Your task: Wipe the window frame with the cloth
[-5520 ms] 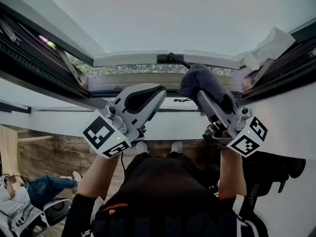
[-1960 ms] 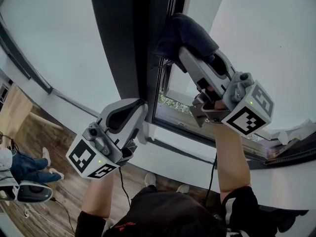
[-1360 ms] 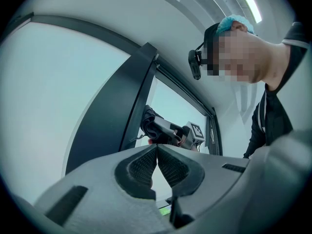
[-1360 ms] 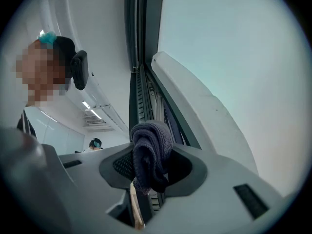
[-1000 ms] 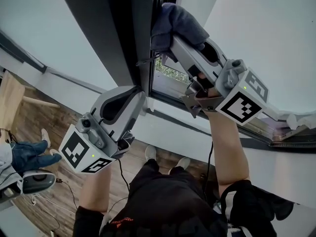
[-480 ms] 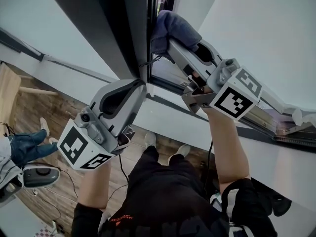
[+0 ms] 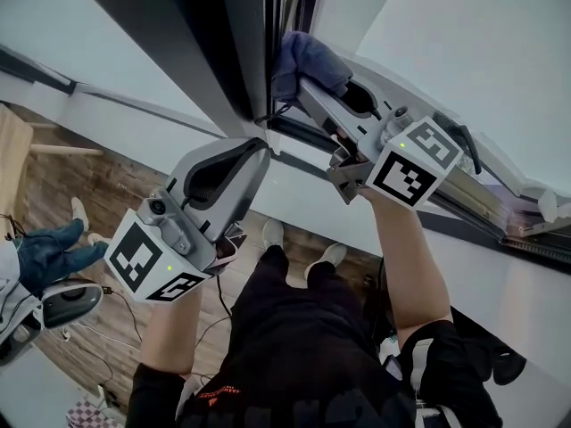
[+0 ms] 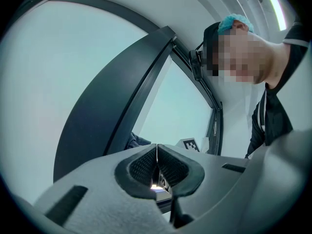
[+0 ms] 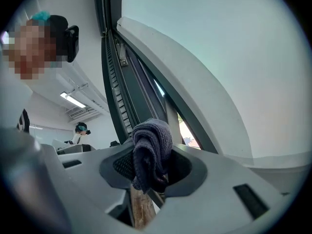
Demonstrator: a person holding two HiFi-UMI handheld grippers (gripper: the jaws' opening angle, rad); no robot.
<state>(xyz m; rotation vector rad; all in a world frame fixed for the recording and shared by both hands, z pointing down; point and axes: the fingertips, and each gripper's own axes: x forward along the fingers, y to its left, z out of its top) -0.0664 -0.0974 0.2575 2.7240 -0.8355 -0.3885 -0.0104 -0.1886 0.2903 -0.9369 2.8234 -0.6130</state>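
A dark blue-grey cloth [image 7: 306, 59] is bunched in my right gripper [image 7: 297, 78], whose jaws are shut on it. The cloth rests against the dark window frame [image 7: 259, 52] low on its upright, near the corner with the sill. In the right gripper view the cloth [image 9: 152, 150] hangs over the pads with the frame [image 9: 113, 67] rising behind. My left gripper [image 7: 259, 150] hangs below and left of the frame with its jaws closed on nothing; in the left gripper view its pads [image 8: 157, 167] meet and the frame [image 8: 117, 106] curves above.
A white wall [image 7: 116, 25] lies left of the frame and an open window sash [image 7: 464, 52] to the right. A crumpled white paper [image 7: 549, 205] sits at the far right of the sill. A seated person's legs [image 7: 53, 248] and wooden floor [image 7: 89, 203] are below left.
The right gripper has slid the cloth down the upright frame toward the lower corner. The left gripper stays shut and has shifted little. Earlier the cloth was at the sill's horizontal part.
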